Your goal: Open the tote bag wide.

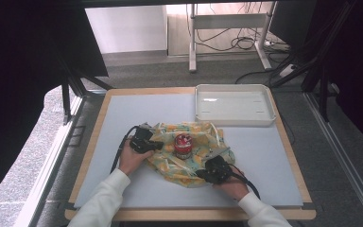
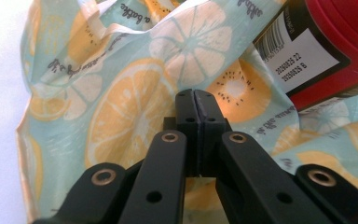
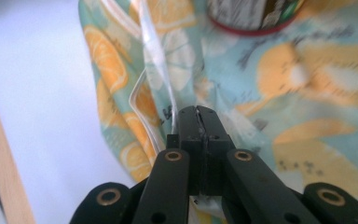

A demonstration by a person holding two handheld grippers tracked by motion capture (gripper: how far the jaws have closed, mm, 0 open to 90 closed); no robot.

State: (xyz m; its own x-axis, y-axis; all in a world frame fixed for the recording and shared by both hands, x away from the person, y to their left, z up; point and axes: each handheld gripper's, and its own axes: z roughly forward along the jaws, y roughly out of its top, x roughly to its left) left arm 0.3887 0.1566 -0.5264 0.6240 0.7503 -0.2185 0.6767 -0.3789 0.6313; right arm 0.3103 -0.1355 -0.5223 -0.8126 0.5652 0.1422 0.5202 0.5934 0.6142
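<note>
A lemon-print cloth bag (image 1: 189, 156) with white straps lies crumpled in the middle of the table. A red-capped jar (image 1: 183, 144) stands upright on it. My left gripper (image 1: 157, 144) rests at the bag's left edge. Its jaws are shut with nothing visible between them, just above the fabric (image 2: 121, 116) and pointing toward the jar (image 2: 326, 46). My right gripper (image 1: 201, 173) is at the bag's near right edge. Its jaws are shut, and a white strap (image 3: 161, 70) runs straight into their tips. The jar's base (image 3: 251, 14) shows beyond.
A white tray (image 1: 235, 118) sits at the table's far right corner. A pale mat (image 1: 264, 161) covers the table, and a wooden rim (image 1: 90, 151) runs around it. A desk frame and cables stand on the floor beyond.
</note>
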